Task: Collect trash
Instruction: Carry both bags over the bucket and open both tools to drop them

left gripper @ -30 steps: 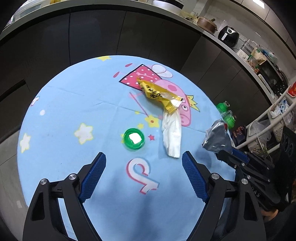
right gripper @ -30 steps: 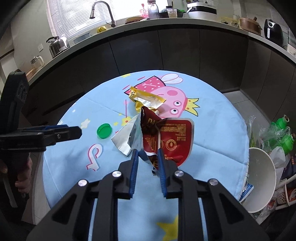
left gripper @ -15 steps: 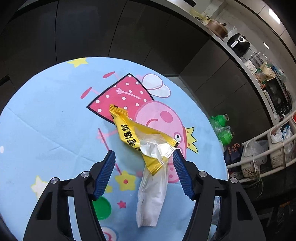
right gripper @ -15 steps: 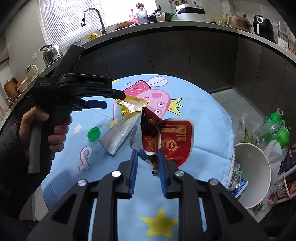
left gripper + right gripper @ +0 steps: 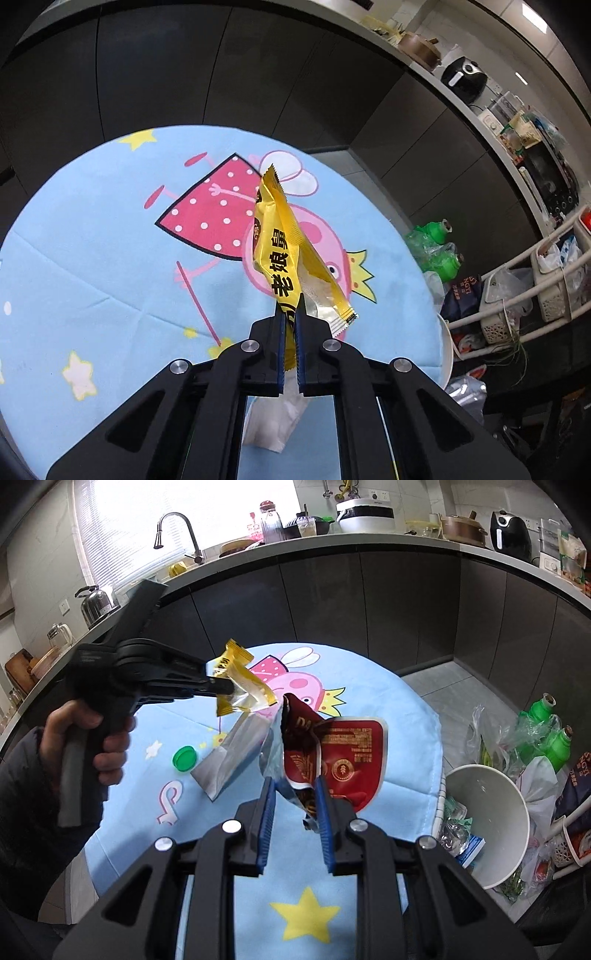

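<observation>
My left gripper (image 5: pixel 290 314) is shut on a yellow snack wrapper (image 5: pixel 280 254) and holds it above the round table with the blue cartoon cloth (image 5: pixel 92 258). In the right wrist view the left gripper (image 5: pixel 225 688) holds that yellow wrapper (image 5: pixel 243 681) in the air. My right gripper (image 5: pixel 293 797) is shut on a red and silver snack bag (image 5: pixel 332 753), held above the table. A silver-white wrapper (image 5: pixel 232 757) and a green bottle cap (image 5: pixel 184 757) lie on the cloth. The silver-white wrapper (image 5: pixel 275 424) shows below the left fingers.
A white bin (image 5: pixel 487 819) stands on the floor to the right of the table, with green bottles (image 5: pixel 546 734) and plastic bags beside it. Dark cabinets (image 5: pixel 369 602) and a counter curve behind the table. A white rack (image 5: pixel 535 288) with baskets stands at the right.
My left gripper moved forward over the yellow wrapper, shut on it and lifted it off the cloth. My right gripper still holds the red bag.
</observation>
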